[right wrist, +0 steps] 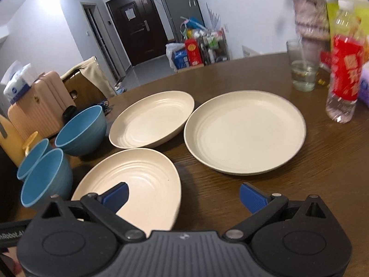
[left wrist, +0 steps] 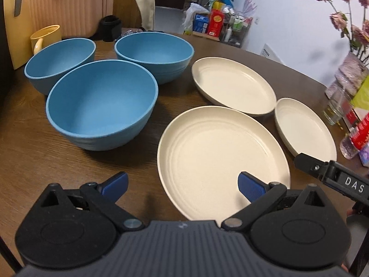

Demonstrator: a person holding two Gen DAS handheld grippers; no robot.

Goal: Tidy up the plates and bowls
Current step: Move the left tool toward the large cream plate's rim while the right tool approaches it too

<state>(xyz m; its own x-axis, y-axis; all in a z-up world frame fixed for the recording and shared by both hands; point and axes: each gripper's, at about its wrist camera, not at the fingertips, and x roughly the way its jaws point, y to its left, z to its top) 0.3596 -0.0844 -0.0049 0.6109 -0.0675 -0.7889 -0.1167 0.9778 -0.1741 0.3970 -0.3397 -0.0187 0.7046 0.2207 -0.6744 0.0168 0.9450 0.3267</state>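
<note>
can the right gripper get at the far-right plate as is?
Probably yes. The right hand-held gripper is open and empty, and the right cream plate lies flat just ahead with bare table between. The water bottle stands beside it, apart.

Bowls and plates on the bench

Three blue bowls (left wrist: 101, 103) cluster at left; three cream plates (left wrist: 221, 154) lie at right. The left hand-held gripper (left wrist: 182, 184), fingers spread wide, hovers over the nearest plate's edge, holding nothing.
</note>
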